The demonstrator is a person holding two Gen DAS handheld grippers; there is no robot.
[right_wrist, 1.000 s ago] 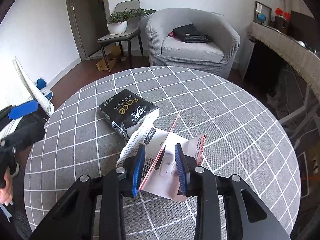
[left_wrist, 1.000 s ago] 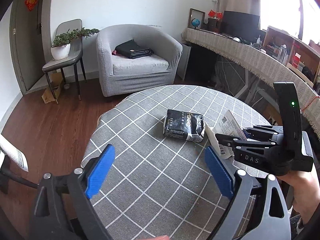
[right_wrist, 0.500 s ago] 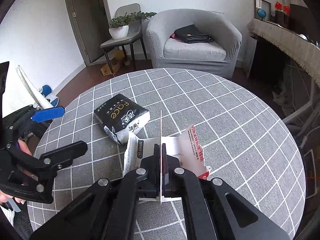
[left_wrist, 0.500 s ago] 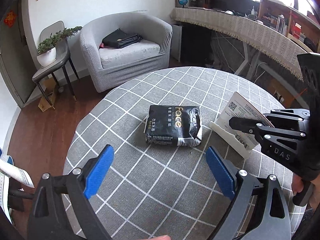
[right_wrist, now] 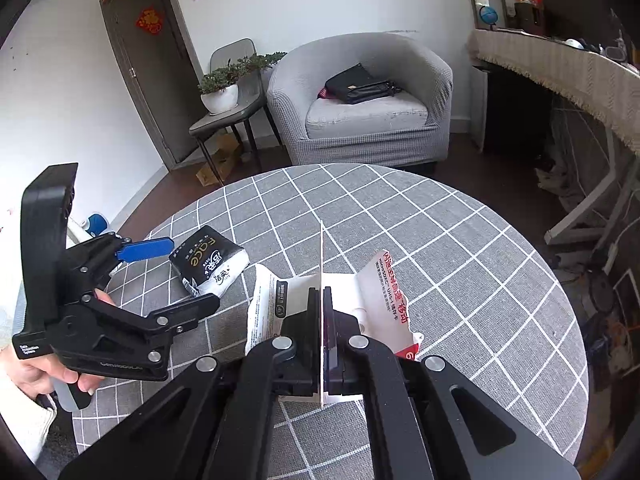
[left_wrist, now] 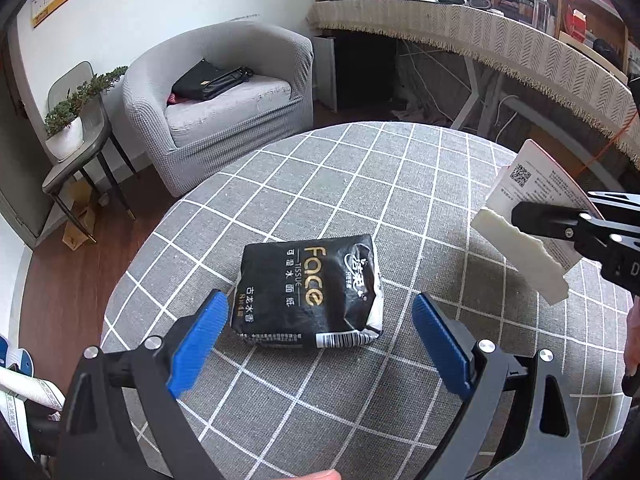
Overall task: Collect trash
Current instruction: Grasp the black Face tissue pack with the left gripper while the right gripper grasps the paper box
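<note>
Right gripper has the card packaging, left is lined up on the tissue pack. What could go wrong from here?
1. The right gripper pinches only the thin edge of the white card packaging; its torn flaps hang loose, so it may slip or tear.
2. The left gripper is open around the soft black tissue pack, which lies skewed to the pads; closing may squash or twist it out.
3. Both grippers work close together above the table; they could collide.

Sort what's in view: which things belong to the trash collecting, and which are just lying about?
Job:
- white torn package, clamped in right tongs
- black tissue pack on table, between open left tongs

Lying about:
- handbag on armchair
- potted plant
- globe
</note>
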